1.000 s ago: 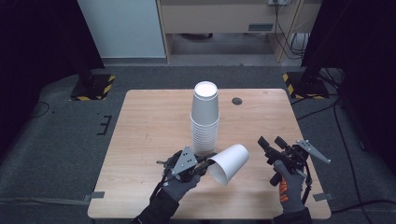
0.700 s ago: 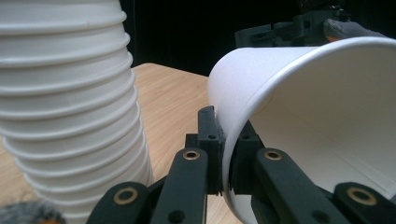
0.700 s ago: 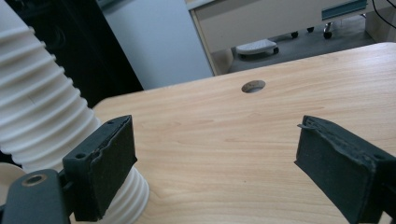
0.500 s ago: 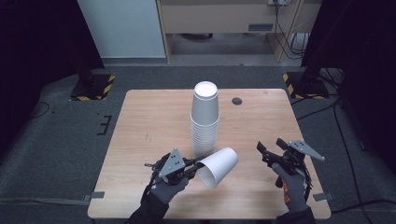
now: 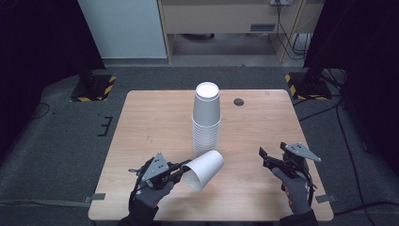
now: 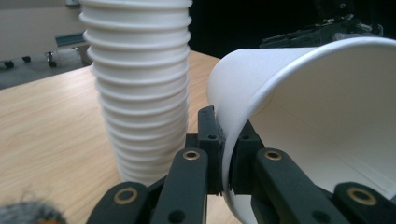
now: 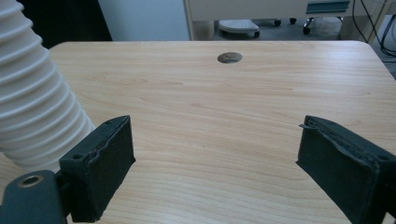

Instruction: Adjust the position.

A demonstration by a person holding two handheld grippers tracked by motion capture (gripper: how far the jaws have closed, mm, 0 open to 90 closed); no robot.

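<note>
1. Cup (image 5: 204, 169) first, nearest the person: a single white paper cup lies tilted on its side just above the tabletop (image 5: 155, 122), mouth turned toward the left hand, base pointing up and to the right, just in front of the foot of the stack.
2. Left tool (image 5: 183, 168) pinches that cup by the rim; in the left gripper view one pad sits inside the wall and the other outside, pressed tight on the thin paper (image 6: 243, 93).
3. Right tool (image 5: 264, 157) hangs spread and empty over bare wood to the right, well apart from the cup; in the right gripper view its pads (image 7: 100, 165) have nothing between them.
4. Stack of cups (image 5: 206, 117) stands farther back at the middle of the tabletop, upside down, ribbed with many rims.
5. Step in hand, as I judge it: one cup is carried, apart from the stack.
6. Next move likely calls for turning the cup to the wanted attitude and setting it down on free tabletop without brushing the stack, keeping the pinch gentle so the rim does not crease.
</note>
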